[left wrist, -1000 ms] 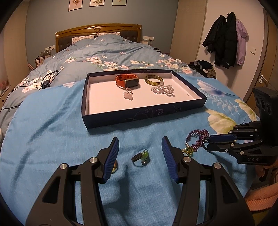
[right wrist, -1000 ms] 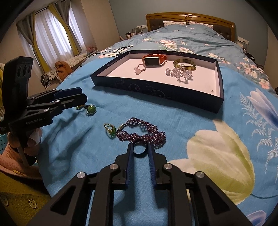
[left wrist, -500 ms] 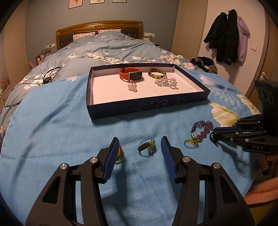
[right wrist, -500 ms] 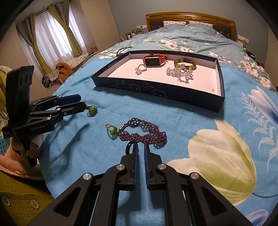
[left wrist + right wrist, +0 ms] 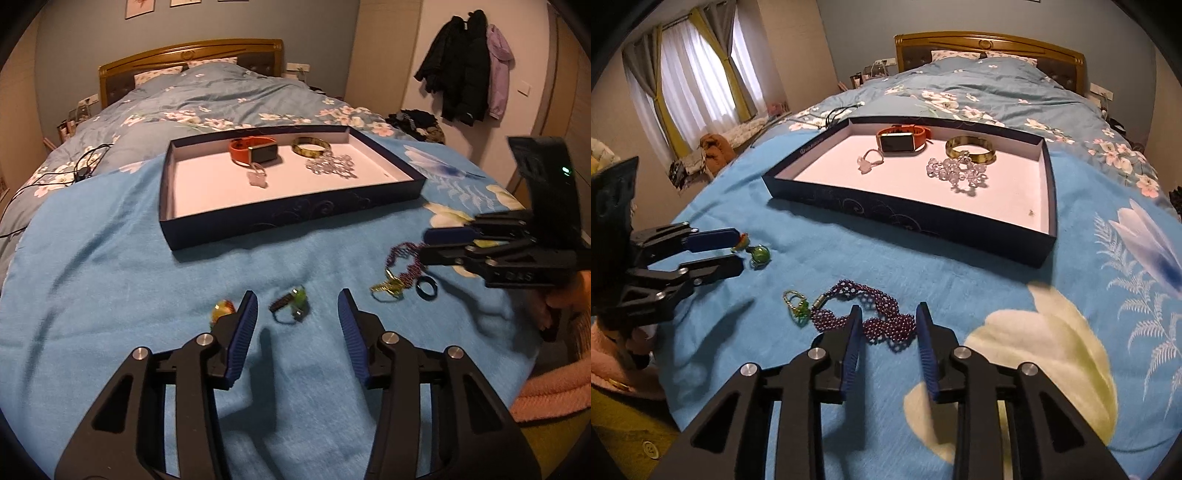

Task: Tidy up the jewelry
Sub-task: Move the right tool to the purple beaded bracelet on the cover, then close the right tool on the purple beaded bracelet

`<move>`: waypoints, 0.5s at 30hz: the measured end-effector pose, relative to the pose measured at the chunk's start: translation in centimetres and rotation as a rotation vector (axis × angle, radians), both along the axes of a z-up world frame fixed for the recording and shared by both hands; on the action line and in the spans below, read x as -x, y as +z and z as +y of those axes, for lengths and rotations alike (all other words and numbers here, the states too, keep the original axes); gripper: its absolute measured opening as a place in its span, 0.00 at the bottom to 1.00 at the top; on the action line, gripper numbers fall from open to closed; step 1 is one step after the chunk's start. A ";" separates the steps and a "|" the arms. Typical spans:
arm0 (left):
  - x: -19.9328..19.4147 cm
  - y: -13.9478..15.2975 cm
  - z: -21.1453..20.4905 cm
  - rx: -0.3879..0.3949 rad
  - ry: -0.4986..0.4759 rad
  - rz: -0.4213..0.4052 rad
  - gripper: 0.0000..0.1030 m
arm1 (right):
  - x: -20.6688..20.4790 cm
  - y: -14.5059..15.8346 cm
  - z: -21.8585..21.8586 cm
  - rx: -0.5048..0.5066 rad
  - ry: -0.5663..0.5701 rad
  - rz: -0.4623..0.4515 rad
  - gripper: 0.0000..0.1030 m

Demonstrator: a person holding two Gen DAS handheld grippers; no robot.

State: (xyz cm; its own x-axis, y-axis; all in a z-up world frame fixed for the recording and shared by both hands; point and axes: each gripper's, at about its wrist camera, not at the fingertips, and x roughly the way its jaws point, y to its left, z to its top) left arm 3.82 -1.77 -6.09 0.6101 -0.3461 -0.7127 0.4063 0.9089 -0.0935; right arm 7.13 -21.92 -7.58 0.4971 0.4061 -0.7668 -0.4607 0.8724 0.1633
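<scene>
Straddling the purple beaded bracelet (image 5: 871, 317) from the near side, the right gripper (image 5: 888, 328) is seen with its jaws parted and nothing pinched; they have just been opening, and a stretch of the beads lies between the pads without being pressed. The bracelet is stretched on the blue bedspread (image 5: 849, 258), its long axis running left to right across the line of the fingers, its clasp end at the left touching a small gold and green ring (image 5: 796, 306). A black ring (image 5: 427, 288) is seen in the left wrist view lying free on the bedspread, just near of the bracelet and below the right gripper.

The left gripper (image 5: 297, 317) is held open, its jaws having just been narrowing a little, with a green-stoned ring (image 5: 291, 304) lying between and just beyond the fingertips, untouched. An orange and green bead piece (image 5: 221, 310) lies just outside its left finger.

The navy tray (image 5: 923, 218) is set farther up the bed, already carrying an orange watch (image 5: 901, 140), a gold bangle (image 5: 969, 149), a clear crystal bracelet (image 5: 956, 171) and a pale pendant (image 5: 870, 160). The bracelet is judged the nearer piece for the right hand, the green-stoned ring for the left; each would need a closing across its narrow side before being carried far to the tray
</scene>
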 end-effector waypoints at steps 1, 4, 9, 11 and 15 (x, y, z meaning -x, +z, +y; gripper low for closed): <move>0.1 -0.1 -0.1 0.001 -0.007 0.006 0.42 | -0.1 -0.1 0.0 0.004 0.000 0.002 0.27; 0.1 -0.5 -0.2 0.001 -0.019 0.026 0.41 | -0.4 -0.2 0.1 0.006 0.005 0.002 0.25; -0.6 -0.9 -0.1 0.016 -0.019 0.070 0.37 | -0.4 -0.1 -0.1 0.009 0.001 -0.001 0.12; -1.0 -1.2 0.0 0.027 -0.020 0.088 0.35 | -0.4 0.1 -0.3 0.004 -0.006 -0.006 0.11; -1.7 -1.3 -0.2 0.031 -0.014 0.104 0.32 | -0.2 1.0 -0.7 -0.030 -0.015 -0.025 0.11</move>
